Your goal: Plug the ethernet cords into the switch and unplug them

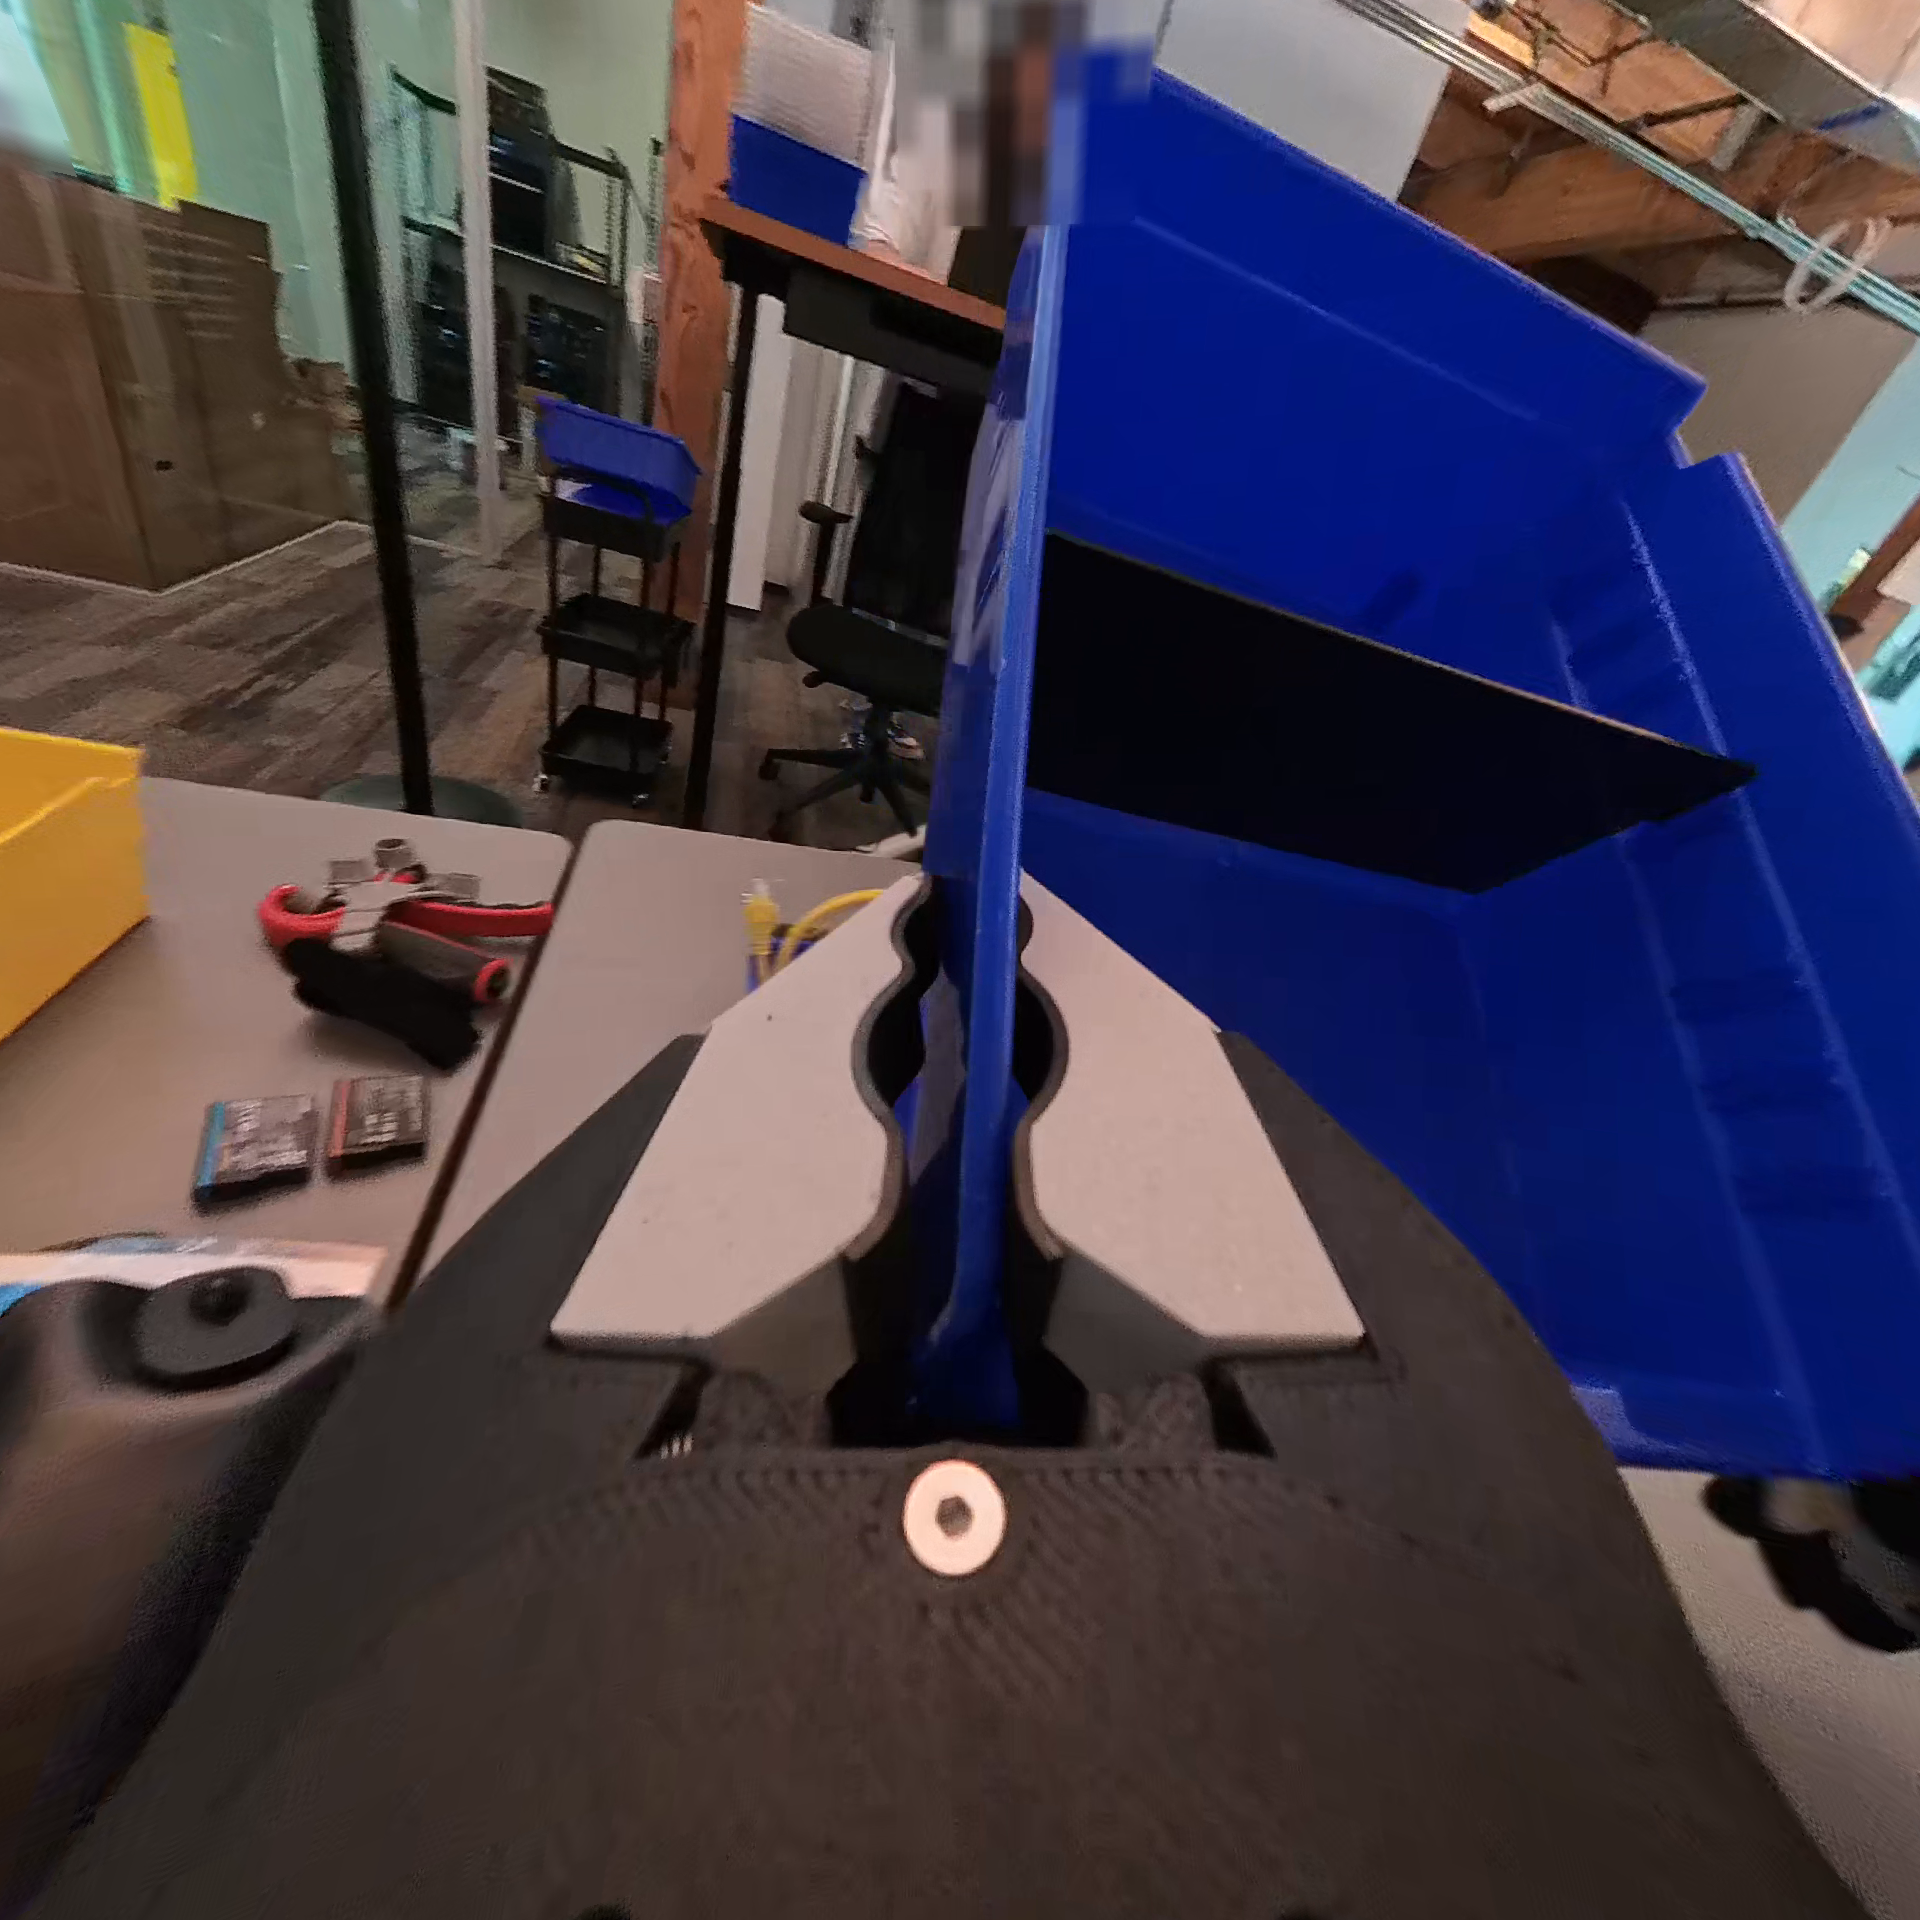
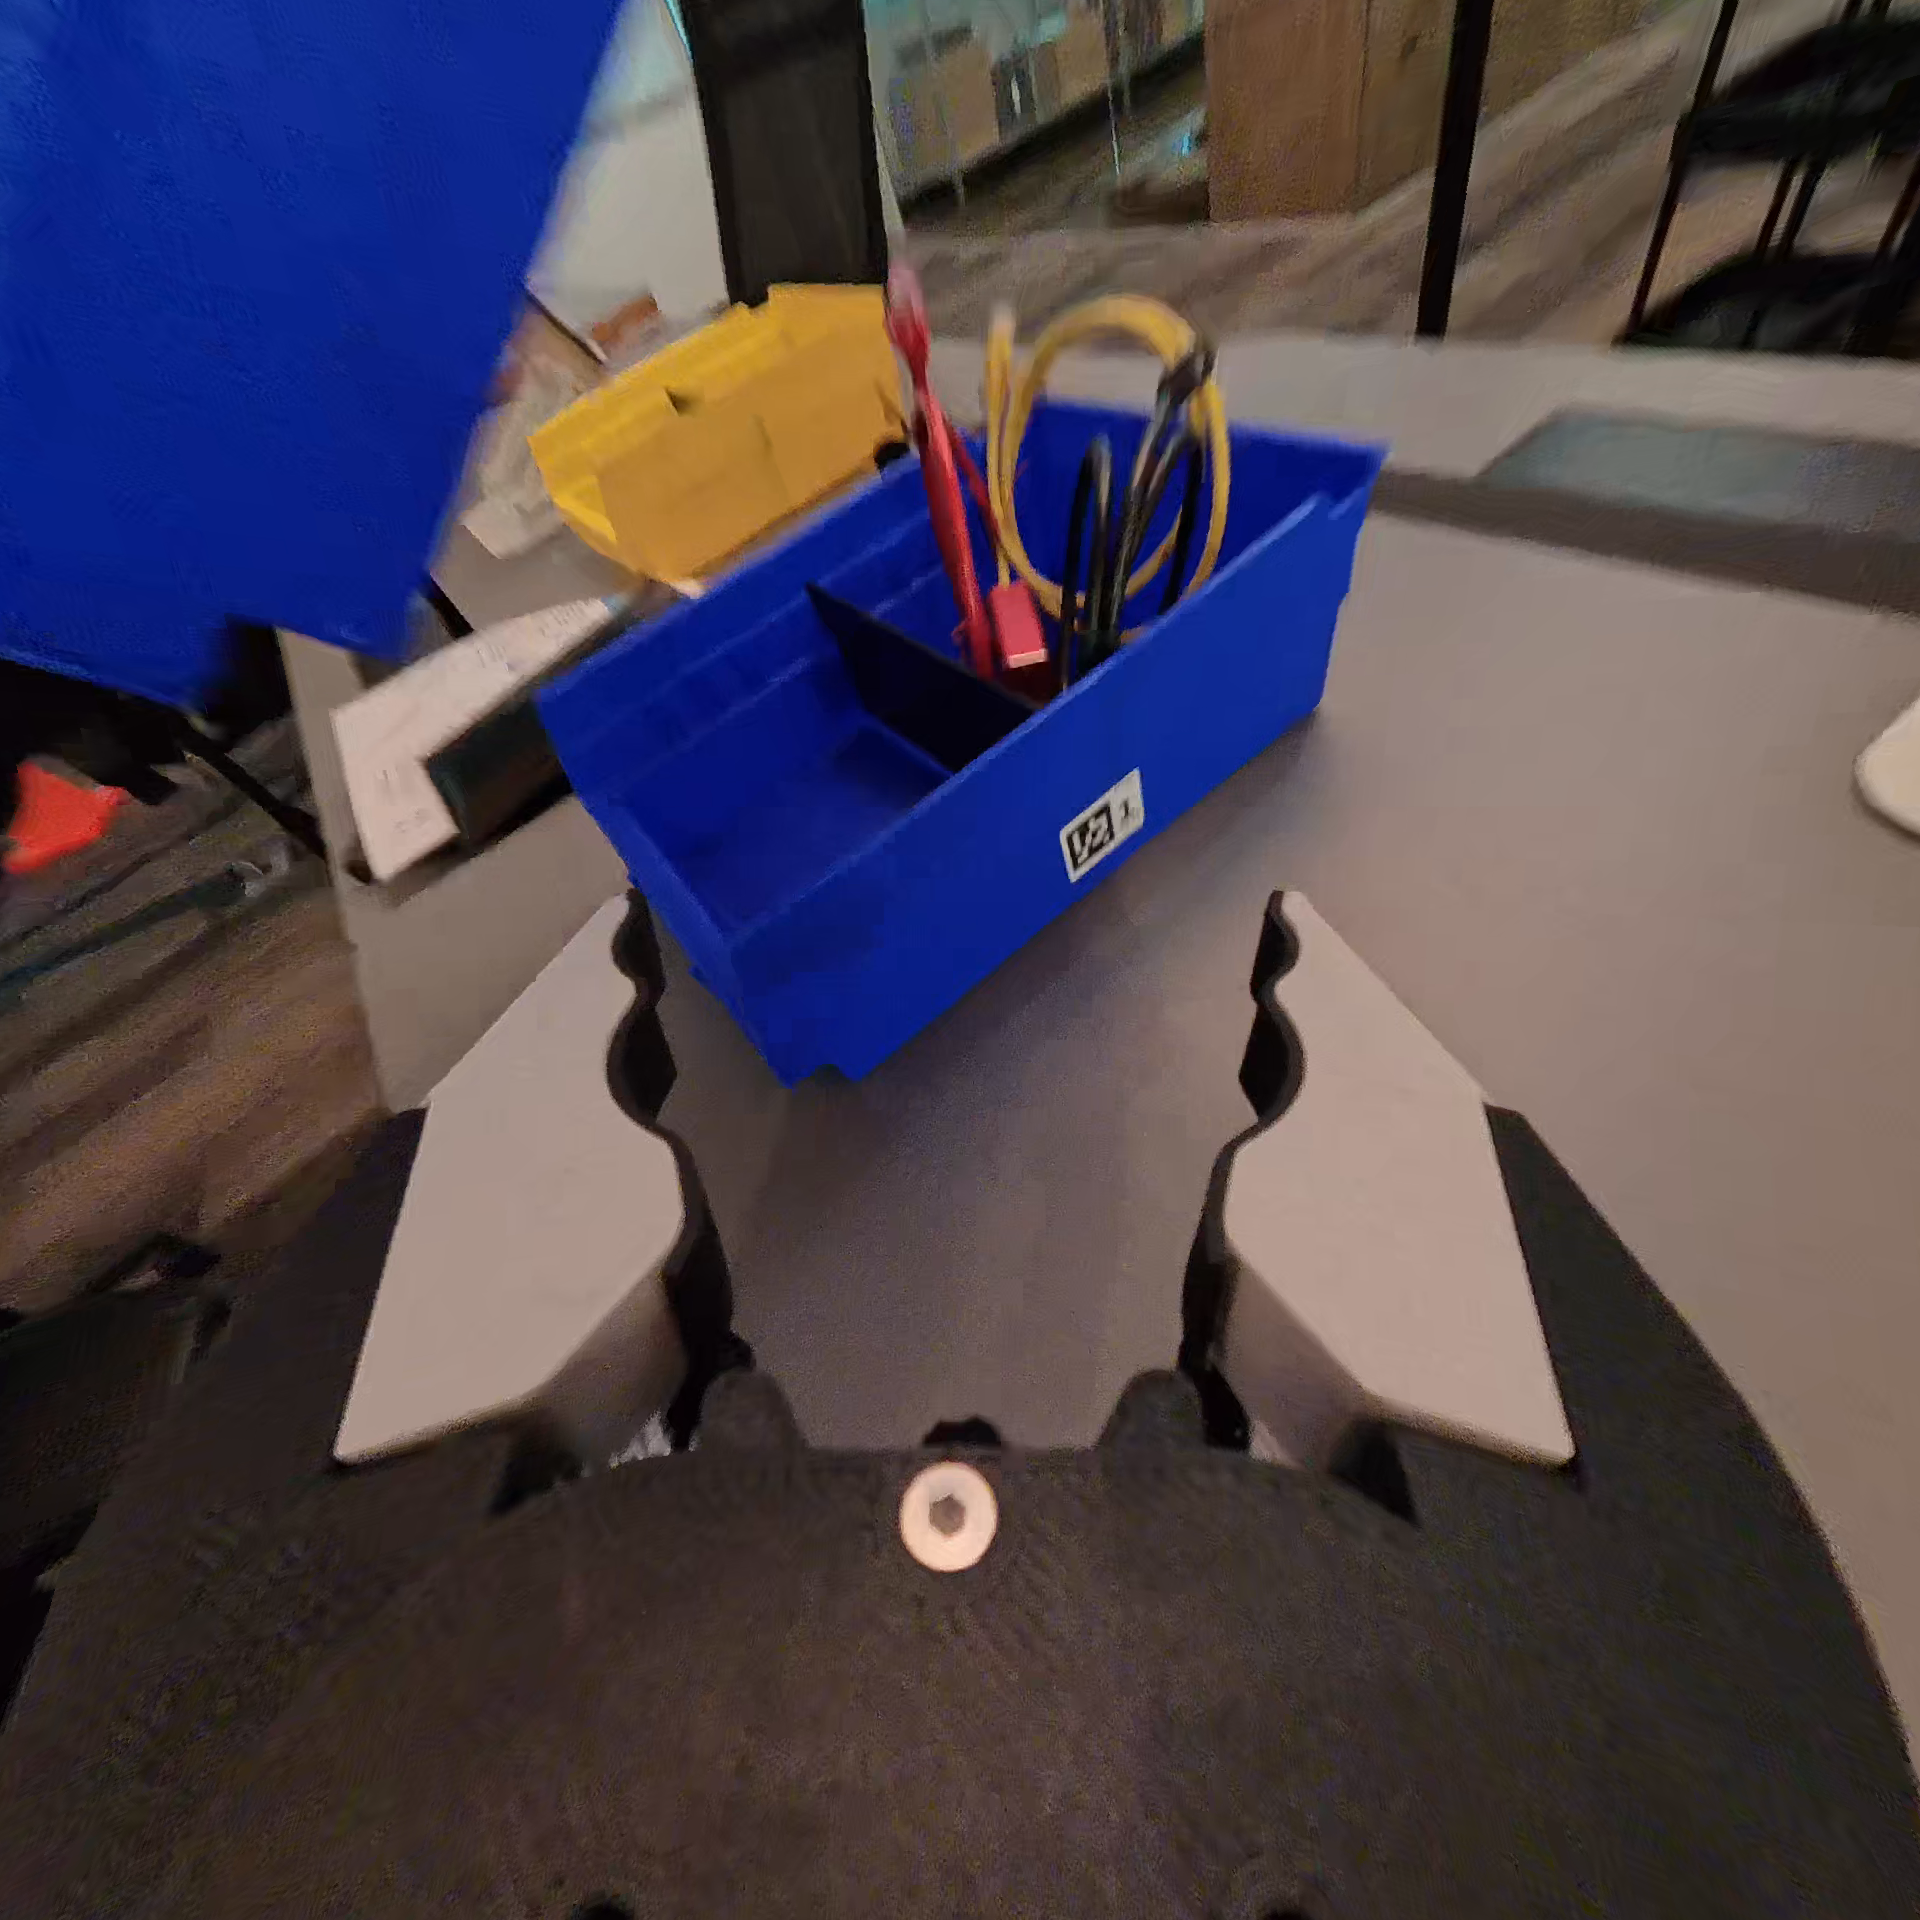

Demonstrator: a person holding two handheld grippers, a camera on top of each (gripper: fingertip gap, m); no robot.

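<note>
My left gripper is shut on the side wall of a blue bin and holds it tilted above the table; a black divider sits inside it. The same bin fills the upper left of the right wrist view. My right gripper is open and empty, low over the grey table. Just beyond it stands a second blue bin holding red, yellow and black cords in its far compartment. A yellow ethernet cord lies on the table. I see no switch.
A yellow bin stands at the left and also shows in the right wrist view. Red-handled tools and two small black packs lie on the table. White paper over a dark box sits by the table edge. Spacing between my two grippers at the tips: around 30 cm.
</note>
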